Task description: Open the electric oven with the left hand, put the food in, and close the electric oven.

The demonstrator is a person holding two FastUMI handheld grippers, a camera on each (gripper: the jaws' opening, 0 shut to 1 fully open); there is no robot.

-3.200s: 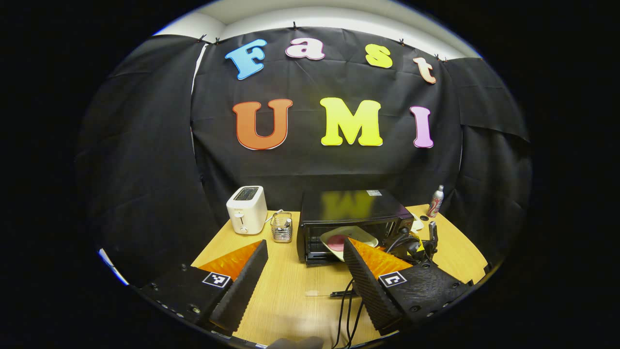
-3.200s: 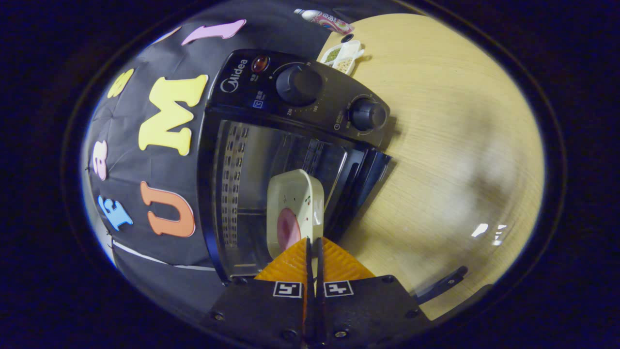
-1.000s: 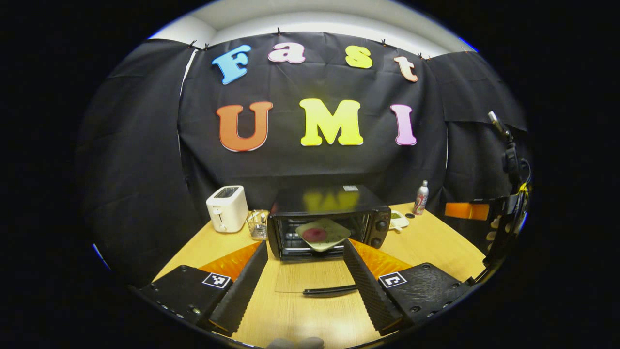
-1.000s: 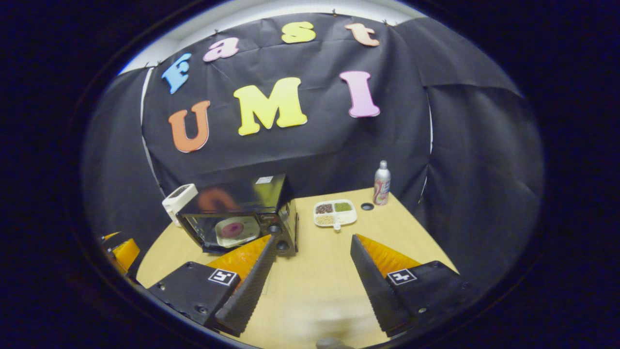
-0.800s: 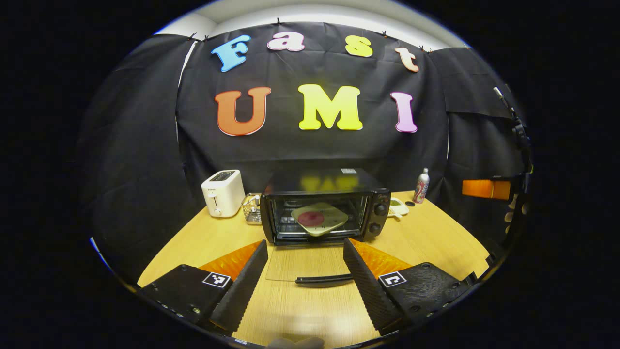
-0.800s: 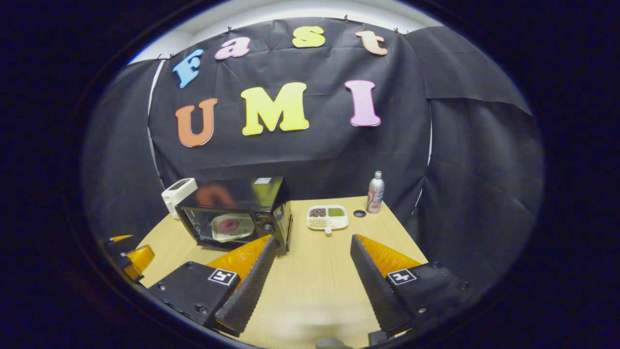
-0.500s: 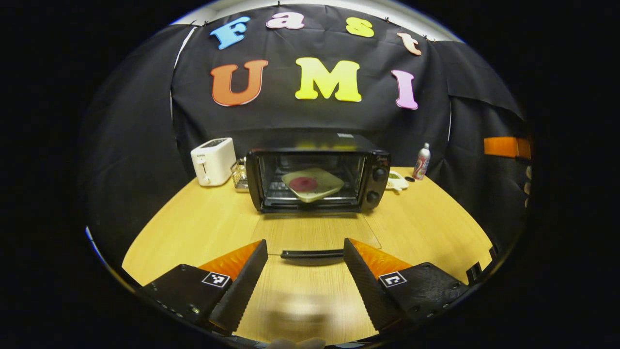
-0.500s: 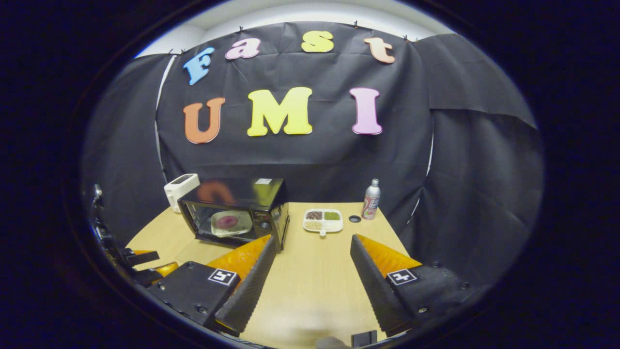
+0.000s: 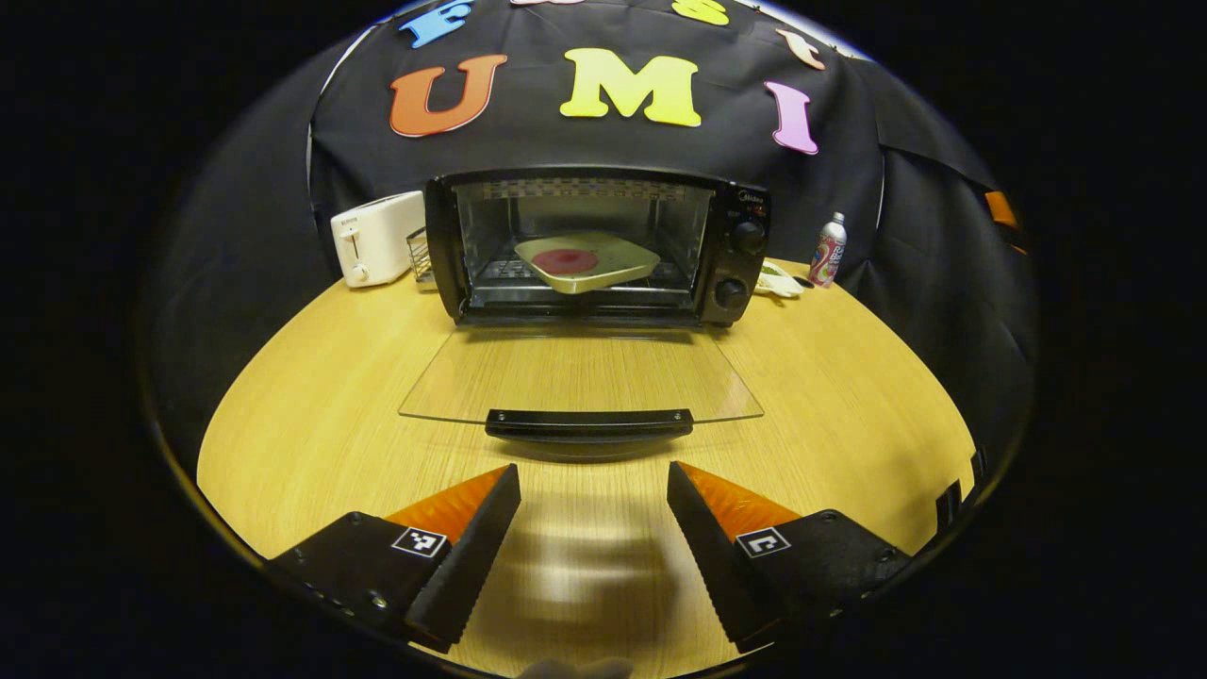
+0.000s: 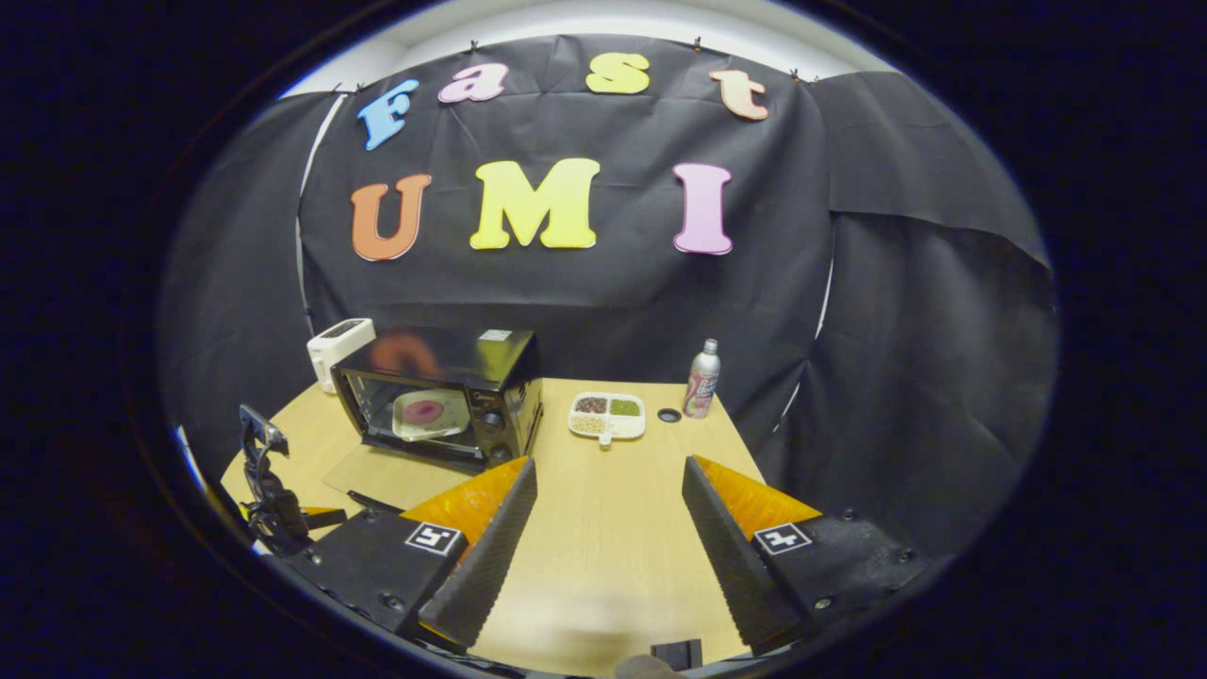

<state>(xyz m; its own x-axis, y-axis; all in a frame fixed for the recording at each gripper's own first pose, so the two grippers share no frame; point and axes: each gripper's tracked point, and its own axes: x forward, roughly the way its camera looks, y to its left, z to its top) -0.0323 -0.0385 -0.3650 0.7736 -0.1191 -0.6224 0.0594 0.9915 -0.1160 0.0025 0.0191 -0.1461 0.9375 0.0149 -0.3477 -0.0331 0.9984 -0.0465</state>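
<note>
The black electric oven (image 9: 735, 203) stands at the back of the wooden table, its glass door (image 9: 580, 377) folded flat down toward me. Inside on the rack lies a cream plate (image 9: 618, 256) with a round red food (image 9: 566, 261) on it. My left gripper (image 9: 592, 481) is open, low over the table, just short of the door's black handle (image 9: 588, 422). In the right gripper view the oven (image 10: 490, 363) sits to the left with the plate (image 10: 422, 411) inside. My right gripper (image 10: 609, 476) is open over bare table. The left gripper (image 10: 283, 514) appears at the lower left.
A white toaster (image 9: 374, 238) and a wire basket (image 9: 419, 256) stand left of the oven. Right of it are a divided white dish (image 10: 608, 415), a black cap (image 10: 669, 415) and a can (image 10: 701, 377). Black cloth closes in the table on all sides.
My right gripper let go of the plate inside the oven and pulled back to the right, now open. My left gripper dropped low and moved in toward the door handle.
</note>
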